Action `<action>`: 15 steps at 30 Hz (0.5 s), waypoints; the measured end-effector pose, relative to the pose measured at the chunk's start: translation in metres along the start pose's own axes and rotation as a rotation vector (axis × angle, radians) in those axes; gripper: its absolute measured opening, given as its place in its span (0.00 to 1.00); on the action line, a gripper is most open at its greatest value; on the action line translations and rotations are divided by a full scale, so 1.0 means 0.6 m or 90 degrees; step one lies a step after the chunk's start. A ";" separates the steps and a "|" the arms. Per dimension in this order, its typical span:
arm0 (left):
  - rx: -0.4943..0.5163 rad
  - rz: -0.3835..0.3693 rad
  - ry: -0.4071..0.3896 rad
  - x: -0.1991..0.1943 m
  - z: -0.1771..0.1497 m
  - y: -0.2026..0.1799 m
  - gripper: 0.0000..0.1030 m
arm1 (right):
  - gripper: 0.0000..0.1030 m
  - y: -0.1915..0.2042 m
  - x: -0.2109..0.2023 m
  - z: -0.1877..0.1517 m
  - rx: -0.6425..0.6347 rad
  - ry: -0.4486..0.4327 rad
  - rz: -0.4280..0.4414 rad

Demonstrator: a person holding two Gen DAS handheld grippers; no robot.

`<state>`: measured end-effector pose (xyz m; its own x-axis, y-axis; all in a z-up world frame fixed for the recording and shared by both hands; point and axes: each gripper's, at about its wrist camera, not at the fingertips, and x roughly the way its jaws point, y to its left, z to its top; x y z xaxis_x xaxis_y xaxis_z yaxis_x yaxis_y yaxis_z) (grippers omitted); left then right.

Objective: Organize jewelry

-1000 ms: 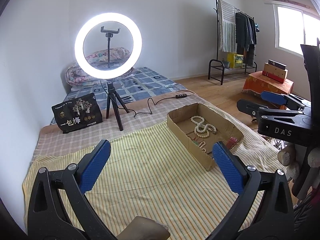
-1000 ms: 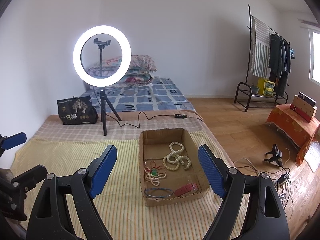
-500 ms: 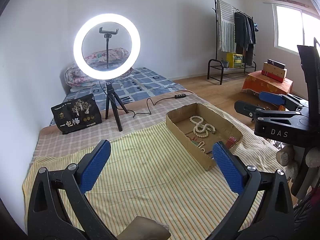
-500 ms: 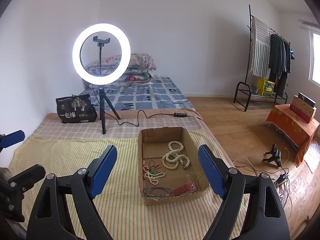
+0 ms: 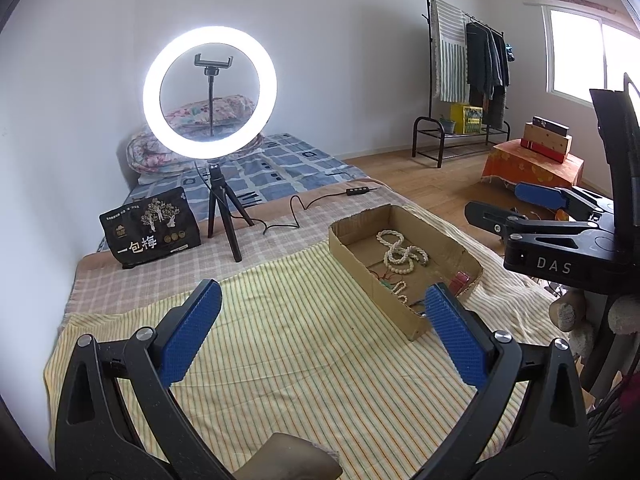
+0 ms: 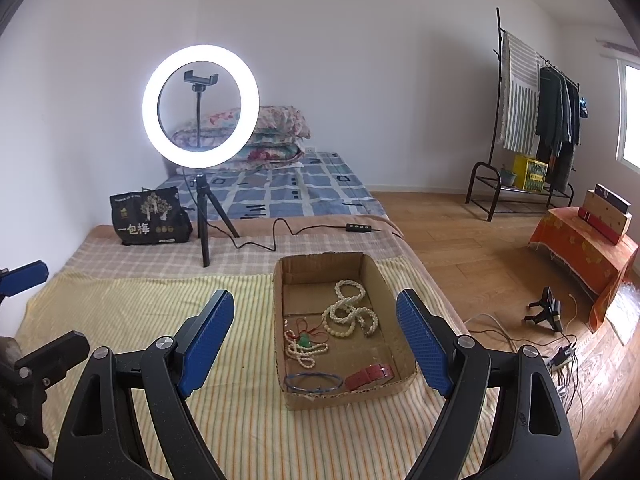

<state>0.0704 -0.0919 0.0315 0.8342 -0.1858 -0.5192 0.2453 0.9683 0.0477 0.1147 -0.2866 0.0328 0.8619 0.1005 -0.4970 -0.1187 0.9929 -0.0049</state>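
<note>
Box: shallow brown cardboard tray (image 6: 384, 276), open top, sits on the yellow striped cloth (image 6: 132, 312), right of cloth centre.
Contents: all jewelry in view lies inside the tray; none on the cloth.
Count, beads: one long cream bead necklace (image 6: 347, 312), looped, toward 12 o'clock of the tray floor; one shorter white bead strand with red cord and green pendant (image 6: 304, 344) at about 8 o'clock.
Count, bands: one thin blue wire bangle (image 6: 313, 381) at 7 o'clock; one flat red bracelet (image 6: 370, 374) at 5 o'clock, just beside the bangle.
Total: four pieces.
Right gripper (image 6: 316, 338): blue pads wide apart, empty, poised above the tray's near end.
Left gripper (image 5: 322, 326): pads wide apart, empty, over bare cloth at the tray's 9 o'clock.
Stage: ambiguous. Fits pieces waiting to be laid out, or pieces already gathered in.
Handling, my judgement: bead strands slip and trail; pinch a doubled loop, not one bead. Red cord may tangle with the white strand. Bangle is thin; take it across the rim.
Surroundings: one lit white ring light on a black tripod (image 6: 200, 106) at 11 o'clock; one black printed pouch (image 6: 148, 216) left of it.
</note>
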 end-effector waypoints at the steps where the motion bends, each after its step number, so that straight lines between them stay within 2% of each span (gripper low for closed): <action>1: 0.001 0.000 0.000 0.000 -0.001 -0.002 1.00 | 0.81 0.000 0.001 0.000 0.000 0.001 0.000; 15: 0.002 -0.001 0.002 0.000 -0.001 -0.003 1.00 | 0.81 -0.001 0.002 -0.004 -0.001 0.007 -0.001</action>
<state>0.0697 -0.0938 0.0310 0.8323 -0.1876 -0.5216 0.2488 0.9673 0.0492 0.1145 -0.2875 0.0299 0.8569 0.0978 -0.5062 -0.1173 0.9931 -0.0067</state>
